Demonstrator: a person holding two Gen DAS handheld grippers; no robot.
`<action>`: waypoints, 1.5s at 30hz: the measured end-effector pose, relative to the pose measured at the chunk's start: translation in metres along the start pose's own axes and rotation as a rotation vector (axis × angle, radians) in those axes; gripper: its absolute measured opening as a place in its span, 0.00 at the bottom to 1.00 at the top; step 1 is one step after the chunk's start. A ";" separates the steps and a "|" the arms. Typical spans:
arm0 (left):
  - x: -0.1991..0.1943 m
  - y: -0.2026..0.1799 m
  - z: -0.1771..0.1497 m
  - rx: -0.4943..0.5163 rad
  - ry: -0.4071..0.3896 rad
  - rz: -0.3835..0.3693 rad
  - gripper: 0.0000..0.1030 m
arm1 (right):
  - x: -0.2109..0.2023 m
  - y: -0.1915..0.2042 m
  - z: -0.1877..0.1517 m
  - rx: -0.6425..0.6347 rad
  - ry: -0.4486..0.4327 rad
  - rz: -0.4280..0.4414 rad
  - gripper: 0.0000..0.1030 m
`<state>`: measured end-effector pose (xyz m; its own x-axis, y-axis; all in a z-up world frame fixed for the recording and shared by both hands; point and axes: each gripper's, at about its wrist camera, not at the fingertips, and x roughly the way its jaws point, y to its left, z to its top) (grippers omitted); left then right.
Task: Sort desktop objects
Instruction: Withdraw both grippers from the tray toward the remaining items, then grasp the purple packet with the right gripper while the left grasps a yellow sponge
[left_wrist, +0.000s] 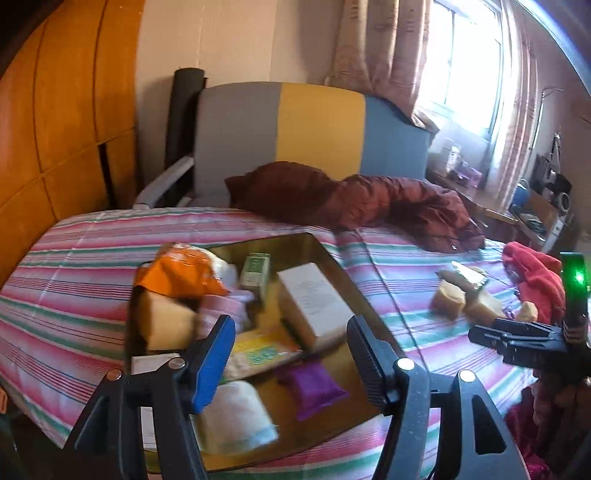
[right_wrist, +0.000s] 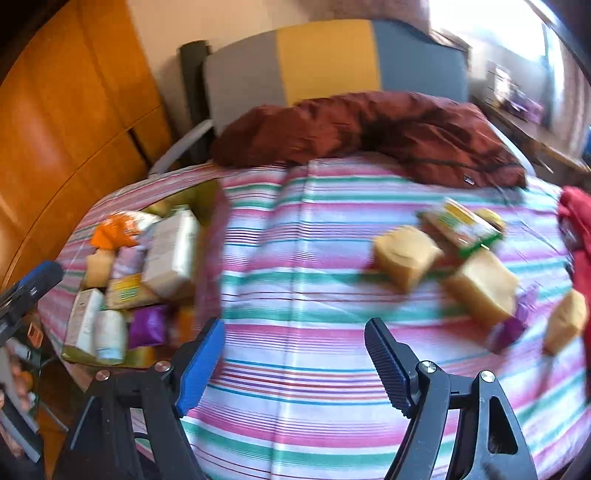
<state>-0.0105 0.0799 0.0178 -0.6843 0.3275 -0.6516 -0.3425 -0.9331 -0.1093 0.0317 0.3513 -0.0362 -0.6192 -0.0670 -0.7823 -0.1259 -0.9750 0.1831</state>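
Observation:
A gold tray (left_wrist: 317, 243) on the striped bed holds sorted items: an orange packet (left_wrist: 177, 273), a white box (left_wrist: 314, 302), a purple packet (left_wrist: 314, 387) and a white roll (left_wrist: 236, 413). The tray also shows in the right wrist view (right_wrist: 207, 195). My left gripper (left_wrist: 291, 354) is open and empty above the tray. My right gripper (right_wrist: 295, 354) is open and empty over bare bedspread. To its right lie loose tan blocks (right_wrist: 402, 254) (right_wrist: 484, 288), a green-yellow packet (right_wrist: 465, 225) and a purple packet (right_wrist: 509, 328). The right gripper also shows in the left wrist view (left_wrist: 476, 334).
A dark red quilt (left_wrist: 362, 199) lies across the bed's far side before a grey, yellow and blue headboard (left_wrist: 317, 125). A red cloth (left_wrist: 535, 273) lies at the bed's right edge. A wooden wardrobe (left_wrist: 55, 129) stands left. A cluttered desk (left_wrist: 546, 214) stands right.

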 end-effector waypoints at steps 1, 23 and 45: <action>0.001 -0.004 0.000 0.003 0.005 -0.013 0.62 | -0.001 -0.009 -0.001 0.019 0.001 -0.012 0.76; 0.033 -0.103 0.007 0.180 0.100 -0.196 0.62 | -0.017 -0.179 -0.006 0.366 -0.018 -0.154 0.71; 0.115 -0.200 0.016 0.318 0.256 -0.339 0.62 | 0.012 -0.233 -0.018 0.541 0.044 -0.108 0.43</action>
<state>-0.0312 0.3066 -0.0232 -0.3356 0.5189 -0.7862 -0.7230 -0.6769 -0.1382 0.0676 0.5737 -0.0989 -0.5493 0.0068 -0.8356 -0.5742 -0.7295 0.3716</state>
